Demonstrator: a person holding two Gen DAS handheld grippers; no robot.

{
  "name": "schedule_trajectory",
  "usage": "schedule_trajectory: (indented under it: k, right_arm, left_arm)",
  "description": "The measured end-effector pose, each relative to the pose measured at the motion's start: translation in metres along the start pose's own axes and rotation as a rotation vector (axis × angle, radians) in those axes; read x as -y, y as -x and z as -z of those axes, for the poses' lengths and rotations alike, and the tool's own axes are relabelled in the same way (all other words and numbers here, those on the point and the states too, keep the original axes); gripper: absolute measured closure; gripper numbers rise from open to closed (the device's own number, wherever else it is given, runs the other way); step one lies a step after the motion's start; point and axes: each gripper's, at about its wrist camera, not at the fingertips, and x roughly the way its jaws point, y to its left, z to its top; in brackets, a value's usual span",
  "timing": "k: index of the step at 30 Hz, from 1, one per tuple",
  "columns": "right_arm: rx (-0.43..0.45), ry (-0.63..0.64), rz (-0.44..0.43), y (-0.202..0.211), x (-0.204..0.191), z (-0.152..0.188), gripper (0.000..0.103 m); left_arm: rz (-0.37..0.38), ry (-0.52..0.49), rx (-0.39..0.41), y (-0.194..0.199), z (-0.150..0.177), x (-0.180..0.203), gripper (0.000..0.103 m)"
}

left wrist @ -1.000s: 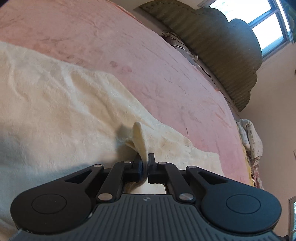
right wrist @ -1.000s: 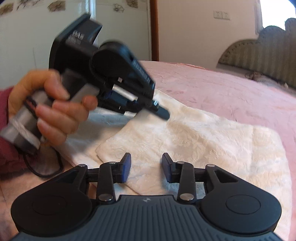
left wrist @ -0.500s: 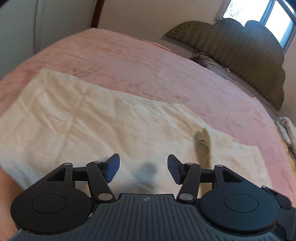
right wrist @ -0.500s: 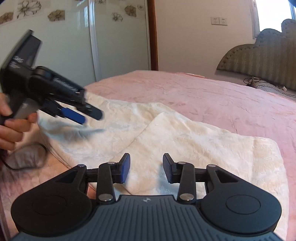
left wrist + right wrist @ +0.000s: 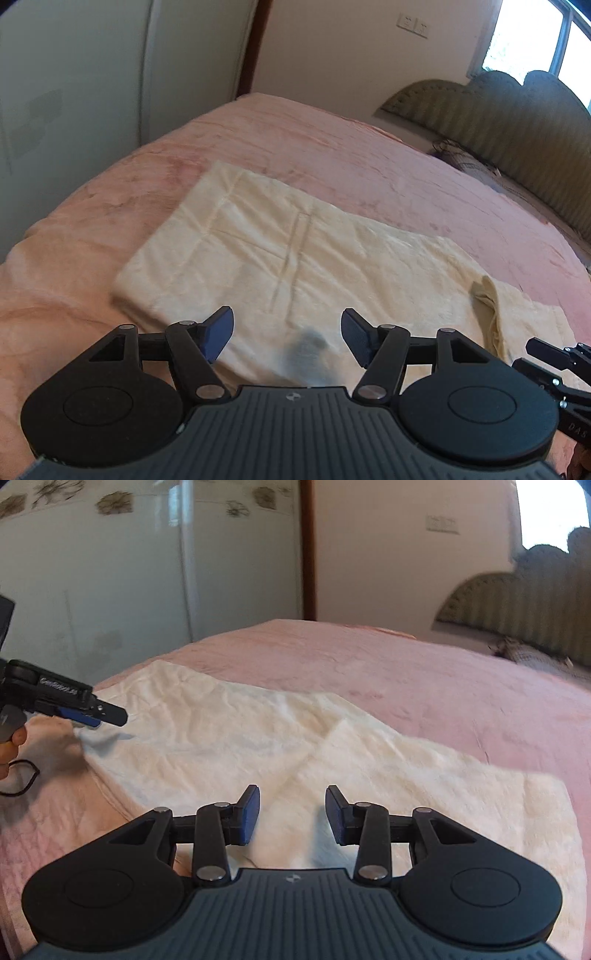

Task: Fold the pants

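Cream pants (image 5: 295, 251) lie flat on the pink bed, folded lengthwise, with a small raised tuft of cloth (image 5: 487, 295) near their right end. They also show in the right wrist view (image 5: 295, 738), with a folded edge running across the middle. My left gripper (image 5: 287, 336) is open and empty, held above the pants' near edge. It shows at the left of the right wrist view (image 5: 96, 712). My right gripper (image 5: 291, 816) is open and empty above the near right part of the pants.
The pink bedspread (image 5: 351, 158) covers the bed around the pants. A green padded headboard (image 5: 517, 107) stands at the far right. A white wardrobe (image 5: 147, 572) and a wall stand beyond the bed's left side.
My left gripper let go of the pinched cloth, opened, and drew back and up to the left. The tuft stays standing. My right gripper has stayed open and pulled back a little.
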Motion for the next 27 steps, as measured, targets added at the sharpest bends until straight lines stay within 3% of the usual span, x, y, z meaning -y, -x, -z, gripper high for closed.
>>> schedule_trajectory:
  k: [4, 7, 9, 13, 16, 19, 21, 22, 23, 25, 27]
  right_arm:
    - [0.003, 0.218, -0.151, -0.024, -0.065, -0.023, 0.065]
    - [0.002, 0.348, -0.259, -0.044, -0.114, -0.032, 0.065]
    - [0.011, 0.466, -0.285, -0.054, -0.147, -0.033, 0.065]
    - [-0.006, 0.689, -0.258, -0.074, -0.193, -0.021, 0.065]
    - [0.025, 0.863, -0.153, -0.083, -0.216, -0.005, 0.065]
    - [0.077, 1.006, -0.046, -0.089, -0.231, 0.008, 0.066]
    - [0.107, 1.054, -0.022, -0.094, -0.236, 0.011, 0.067]
    - [0.119, 1.084, -0.019, -0.096, -0.239, 0.014, 0.075]
    - [0.129, 1.105, -0.019, -0.097, -0.241, 0.015, 0.083]
    - [0.153, 1.081, -0.038, -0.093, -0.240, 0.011, 0.085]
    - [0.139, 0.915, -0.106, -0.087, -0.227, -0.010, 0.085]
  left_arm:
    - [-0.040, 0.140, 0.047, 0.020, -0.006, -0.035, 0.035]
    - [0.006, 0.253, -0.003, 0.026, -0.009, -0.058, 0.035]
    - [0.040, 0.327, -0.043, 0.024, -0.008, -0.070, 0.035]
    - [0.109, 0.455, -0.108, 0.011, -0.001, -0.088, 0.035]
    - [0.199, 0.579, -0.176, -0.006, 0.005, -0.100, 0.032]
    - [0.239, 0.656, -0.180, -0.013, 0.009, -0.106, 0.030]
    - [0.274, 0.694, -0.170, -0.018, 0.009, -0.109, 0.026]
    - [0.291, 0.716, -0.167, -0.021, 0.009, -0.109, 0.026]
    - [0.306, 0.736, -0.167, -0.023, 0.009, -0.109, 0.026]
    - [0.338, 0.740, -0.166, -0.029, 0.008, -0.107, 0.025]
    - [0.342, 0.733, -0.156, -0.036, 0.005, -0.102, 0.025]
